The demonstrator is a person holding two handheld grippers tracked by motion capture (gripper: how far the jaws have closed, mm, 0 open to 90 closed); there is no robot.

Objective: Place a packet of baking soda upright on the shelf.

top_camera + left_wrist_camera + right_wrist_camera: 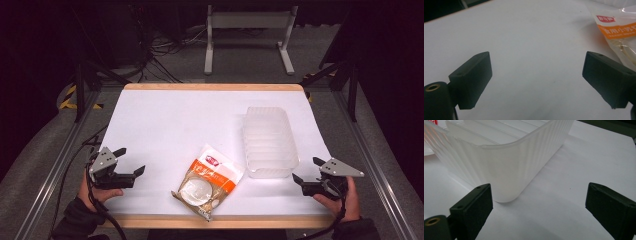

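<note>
An orange and clear food packet (209, 181) with round pale pieces inside lies near the table's front edge, in the middle. Its orange label (619, 27) fills the upper right corner of the left gripper view. A ribbed translucent plastic bin (269, 141) stands just right of the packet, and one rounded corner of that bin (506, 165) looms close in the right gripper view. My left gripper (130, 161) is held at the front left, jaws wide apart over bare table. My right gripper (306, 170) sits at the front right, open, just right of the bin's near corner.
The white table top (170, 120) has wooden strips along its front and back edges. Beyond the far edge are a grey metal stand (248, 30) and loose cables on the floor. Metal rails run along both sides of the table.
</note>
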